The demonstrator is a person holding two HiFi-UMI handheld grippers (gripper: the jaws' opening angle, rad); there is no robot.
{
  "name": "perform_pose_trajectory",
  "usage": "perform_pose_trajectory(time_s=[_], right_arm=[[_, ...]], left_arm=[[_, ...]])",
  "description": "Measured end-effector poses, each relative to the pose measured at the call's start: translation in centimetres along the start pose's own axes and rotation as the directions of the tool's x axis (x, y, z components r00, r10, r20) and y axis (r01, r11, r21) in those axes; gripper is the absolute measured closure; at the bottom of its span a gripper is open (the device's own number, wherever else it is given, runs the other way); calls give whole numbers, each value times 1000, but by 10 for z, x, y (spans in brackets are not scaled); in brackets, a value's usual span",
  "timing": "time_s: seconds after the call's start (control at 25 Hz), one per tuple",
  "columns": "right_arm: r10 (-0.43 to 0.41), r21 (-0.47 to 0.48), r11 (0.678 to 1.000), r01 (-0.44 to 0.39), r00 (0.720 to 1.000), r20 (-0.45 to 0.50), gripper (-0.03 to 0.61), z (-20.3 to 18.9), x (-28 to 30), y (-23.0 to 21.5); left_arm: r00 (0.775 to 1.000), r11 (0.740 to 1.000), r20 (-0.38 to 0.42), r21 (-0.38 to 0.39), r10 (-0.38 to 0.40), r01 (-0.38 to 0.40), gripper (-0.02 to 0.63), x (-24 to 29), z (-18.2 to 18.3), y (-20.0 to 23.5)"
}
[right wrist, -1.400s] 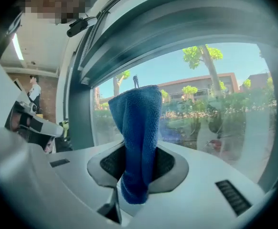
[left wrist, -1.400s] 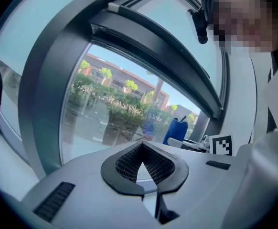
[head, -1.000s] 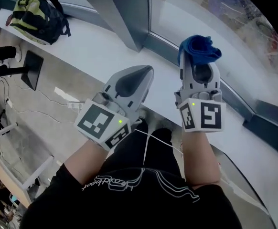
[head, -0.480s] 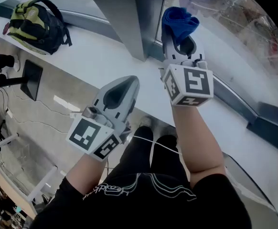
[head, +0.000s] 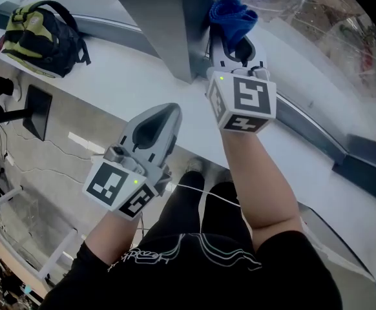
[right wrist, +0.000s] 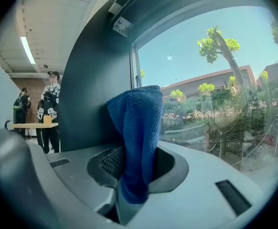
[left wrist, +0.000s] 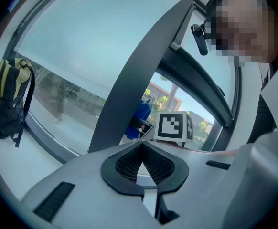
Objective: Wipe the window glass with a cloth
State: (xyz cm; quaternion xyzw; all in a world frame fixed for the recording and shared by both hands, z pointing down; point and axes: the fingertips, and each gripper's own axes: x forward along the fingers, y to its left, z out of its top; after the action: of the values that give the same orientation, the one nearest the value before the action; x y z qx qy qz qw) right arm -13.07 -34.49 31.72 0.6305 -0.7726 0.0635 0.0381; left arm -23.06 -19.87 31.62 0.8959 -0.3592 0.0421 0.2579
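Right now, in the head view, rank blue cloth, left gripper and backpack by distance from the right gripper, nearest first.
1. blue cloth, held in the right gripper
2. left gripper, lower left
3. backpack, far left on the ledge

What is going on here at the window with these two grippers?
A person stands at a window with a gripper in each hand. The right gripper is shut on a blue cloth and holds it up by the window glass, next to the dark frame post. Whether the cloth touches the glass cannot be told. The left gripper is shut with nothing in it, lower down near the white sill.
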Motion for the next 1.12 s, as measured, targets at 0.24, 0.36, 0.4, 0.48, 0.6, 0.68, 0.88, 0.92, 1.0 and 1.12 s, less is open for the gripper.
perform_pose_trajectory(time_s=[0.24,0.36,0.4,0.48,0.6,0.68,0.88,0.92,1.0,1.12], right_arm=[[-28,5,1000,28,1000,-6,485,1,-2,-7],[-38,2,999,38,999,0,485,0,-8,-14],[-42,-1,999,42,999,0,485,-1,-11,-17],[-52,-8,999,52,999,-3,485,-4,-19,-25],[-74,2,997,74,997,-5,485,-8,-36,-42],[-87,19,996,88,996,-11,485,-12,-48,-55],[-136,21,990,136,991,-5,485,-15,-84,-96],[-145,24,989,145,989,1,485,-13,-91,-105],[-157,32,987,156,987,19,485,-9,-106,-122],[-174,20,985,173,984,39,485,-6,-132,-148]], left_arm=[[1000,1000,-6,3,-14,14,611,5,-2,-3],[1000,1000,-12,10,-17,17,611,9,-4,-8],[1000,1000,-15,10,-17,17,611,10,-7,-10],[999,1000,-25,8,-20,21,611,14,-14,-15],[999,999,-42,4,-34,34,611,23,-25,-28],[998,999,-52,1,-47,47,611,30,-31,-39],[991,994,-79,11,-104,105,611,47,-49,-77],[990,993,-82,13,-112,114,611,50,-52,-84],[988,991,-88,18,-129,131,611,57,-57,-100],[981,985,-108,34,-164,168,611,67,-68,-130]])
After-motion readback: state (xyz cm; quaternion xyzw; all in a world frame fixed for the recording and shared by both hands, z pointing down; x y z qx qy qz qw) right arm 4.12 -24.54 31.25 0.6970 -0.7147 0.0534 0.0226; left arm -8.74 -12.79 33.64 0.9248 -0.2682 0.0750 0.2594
